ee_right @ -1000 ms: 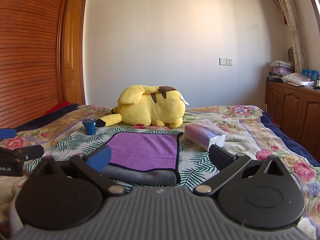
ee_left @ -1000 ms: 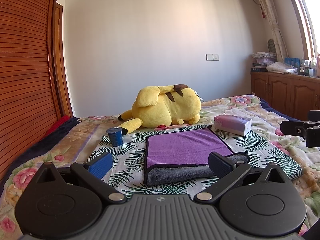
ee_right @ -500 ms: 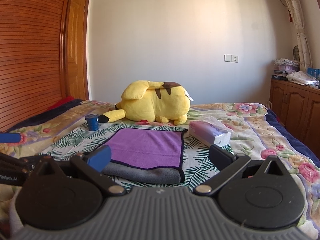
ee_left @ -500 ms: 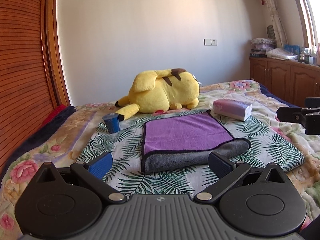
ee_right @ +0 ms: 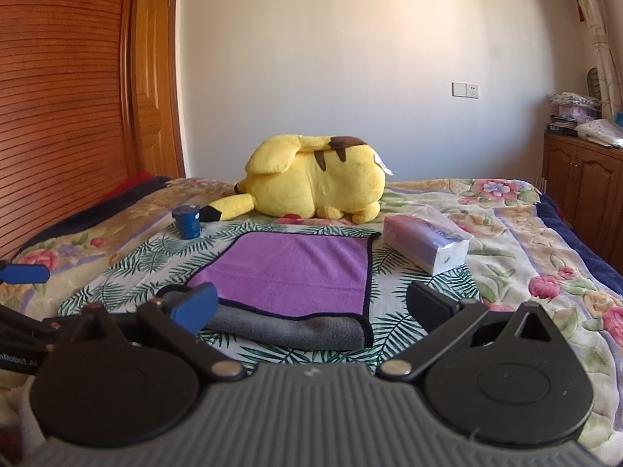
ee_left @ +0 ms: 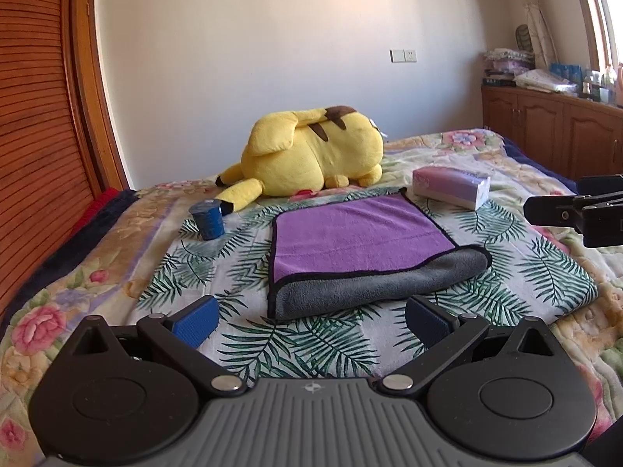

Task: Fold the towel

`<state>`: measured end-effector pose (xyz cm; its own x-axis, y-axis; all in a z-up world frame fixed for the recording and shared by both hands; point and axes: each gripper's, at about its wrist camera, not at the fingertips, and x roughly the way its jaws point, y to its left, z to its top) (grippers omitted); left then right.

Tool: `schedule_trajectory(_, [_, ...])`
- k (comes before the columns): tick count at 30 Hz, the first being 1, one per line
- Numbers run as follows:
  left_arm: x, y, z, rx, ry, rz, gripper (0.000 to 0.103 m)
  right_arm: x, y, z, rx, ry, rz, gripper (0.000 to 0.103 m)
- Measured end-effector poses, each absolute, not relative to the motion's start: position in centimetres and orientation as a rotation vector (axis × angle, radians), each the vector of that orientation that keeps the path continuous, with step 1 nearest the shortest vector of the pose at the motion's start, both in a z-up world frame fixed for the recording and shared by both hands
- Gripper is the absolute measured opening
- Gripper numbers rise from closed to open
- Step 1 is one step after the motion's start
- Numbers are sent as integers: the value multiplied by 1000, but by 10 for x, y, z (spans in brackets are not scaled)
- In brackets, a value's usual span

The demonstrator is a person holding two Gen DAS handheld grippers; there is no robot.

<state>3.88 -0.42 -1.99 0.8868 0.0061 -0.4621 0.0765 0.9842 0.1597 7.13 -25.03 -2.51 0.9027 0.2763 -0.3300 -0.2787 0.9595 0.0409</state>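
A towel, purple on top and grey underneath with a black hem, lies folded on the bed in the left wrist view (ee_left: 362, 241) and in the right wrist view (ee_right: 296, 272). Its grey fold faces me. My left gripper (ee_left: 311, 317) is open and empty, just short of the towel's near edge. My right gripper (ee_right: 311, 305) is open and empty, its blue left finger (ee_right: 192, 307) in front of the towel's near left corner. The right gripper's fingers also show at the right edge of the left wrist view (ee_left: 572, 212).
A yellow plush toy (ee_left: 311, 155) lies behind the towel. A blue cup (ee_left: 208, 218) stands to the towel's left, a tissue pack (ee_left: 451, 186) to its right. A wooden wardrobe (ee_left: 35, 116) lines the left, low cabinets (ee_left: 553, 132) the right.
Both grippers have risen and drawn back a little from the towel, so the bed shows lower in each view. Both stay open. The towel has not moved.
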Motion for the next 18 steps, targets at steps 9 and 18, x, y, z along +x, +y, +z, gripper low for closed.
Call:
schedule_trajectory(9, [56,0,-21,141,505,-85,85,89,-244,-31,-35,392,326,88])
schedule_trajectory(18, [76,7,-22,113,529,-114,78,108,-240,-38,-65,434,346,82])
